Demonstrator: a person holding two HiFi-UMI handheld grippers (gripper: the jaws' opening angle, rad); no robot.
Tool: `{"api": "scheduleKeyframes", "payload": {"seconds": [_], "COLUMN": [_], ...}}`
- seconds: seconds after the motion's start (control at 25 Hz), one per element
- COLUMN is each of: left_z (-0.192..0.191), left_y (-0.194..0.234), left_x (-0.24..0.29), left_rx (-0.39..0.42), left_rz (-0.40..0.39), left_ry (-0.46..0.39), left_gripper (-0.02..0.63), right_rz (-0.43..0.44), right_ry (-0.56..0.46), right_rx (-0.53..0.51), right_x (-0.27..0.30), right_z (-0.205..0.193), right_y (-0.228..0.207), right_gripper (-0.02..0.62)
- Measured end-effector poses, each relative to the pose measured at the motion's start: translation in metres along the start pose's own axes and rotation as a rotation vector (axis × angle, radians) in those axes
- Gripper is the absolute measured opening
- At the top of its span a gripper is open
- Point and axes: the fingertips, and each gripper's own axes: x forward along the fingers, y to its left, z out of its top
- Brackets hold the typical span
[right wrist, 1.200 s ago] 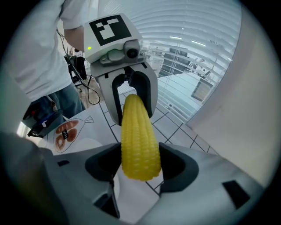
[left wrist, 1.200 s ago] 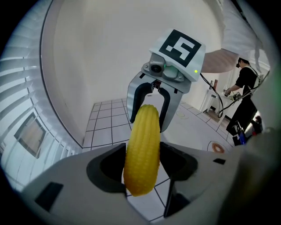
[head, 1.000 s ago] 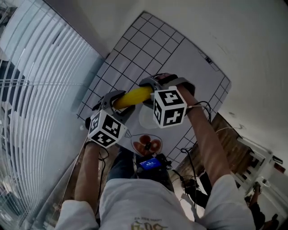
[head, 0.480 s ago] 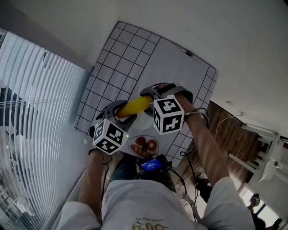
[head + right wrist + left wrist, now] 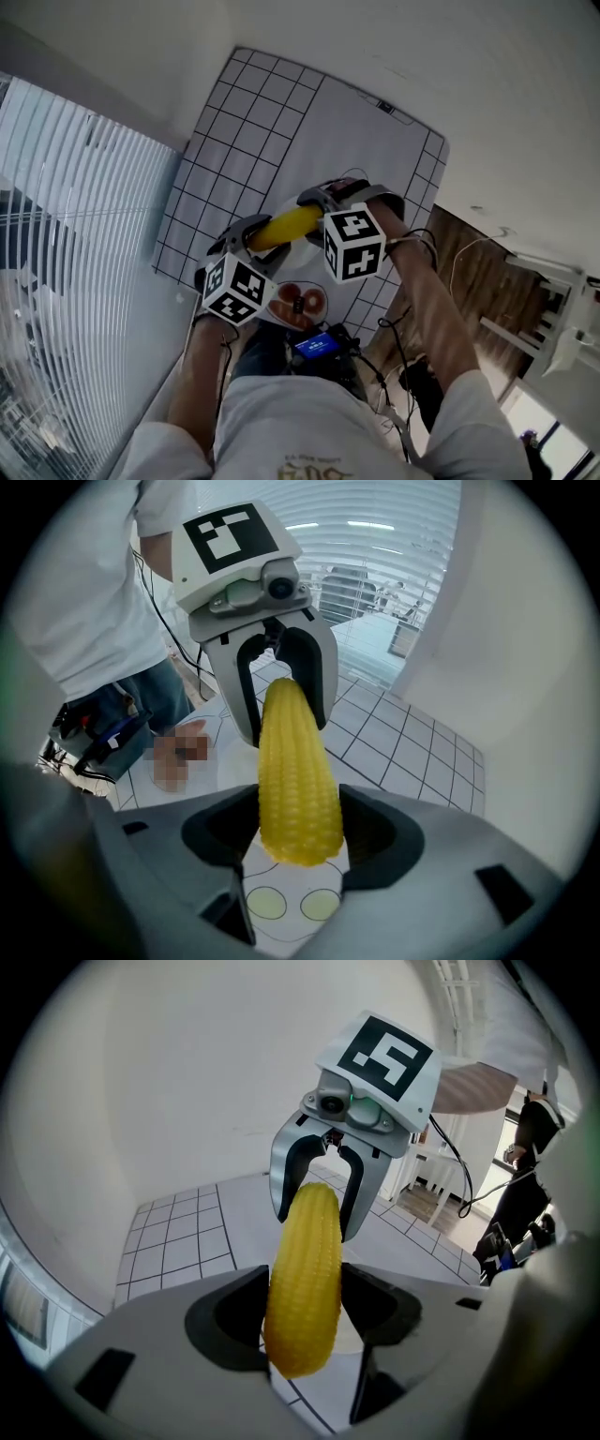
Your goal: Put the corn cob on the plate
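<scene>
A yellow corn cob [image 5: 286,227] hangs above the gridded mat [image 5: 272,112], held at both ends. My left gripper [image 5: 255,236] is shut on its near-left end, and the cob [image 5: 305,1279] fills the jaws in the left gripper view. My right gripper [image 5: 314,211] is shut on the other end, where the cob [image 5: 295,780] sits tight between the jaws. Each gripper view shows the opposite gripper clamped on the far tip. A white plate [image 5: 298,255] lies just below the cob, and its printed circles [image 5: 281,902] show under the right gripper's jaws.
A small dish with red pieces [image 5: 298,302] sits at the mat's near edge, close to the person's lap. White window blinds [image 5: 66,234] run along the left. Wooden floor and furniture [image 5: 487,281] lie to the right of the mat.
Both grippers have carried the cob together a short way toward the near edge of the mat, closer over the white plate. Both grips are unchanged.
</scene>
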Motion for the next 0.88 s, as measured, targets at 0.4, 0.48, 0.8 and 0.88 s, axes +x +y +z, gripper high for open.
{"api": "scheduleKeyframes", "payload": {"seconds": [0.4, 0.48, 0.8, 0.88], "left_z": [-0.021, -0.025, -0.032, -0.036], "left_y": [-0.006, -0.008, -0.015, -0.019], "left_x": [0.025, 0.03, 0.047, 0.048], "left_rx": [-0.029, -0.019, 0.021, 0.008], "left_rz": [-0.013, -0.003, 0.021, 0.009], "left_ry": [0.037, 0.054, 0.104, 0.111], "left_gripper": [0.247, 0.247, 0.235, 0.233], "right_rz": [0.057, 0.062, 0.087, 0.098], "right_ry": [0.011, 0.019, 0.077, 0.082], "right_rx": [-0.005, -0.015, -0.095, -0.109], "right_x": [0.029, 0.034, 0.05, 0.053], "right_z": [-0.017, -0.021, -0.04, -0.041], "right_y": [0.009, 0.011, 0.013, 0.015], "right_gripper": [0.267, 0.267, 0.268, 0.272]}}
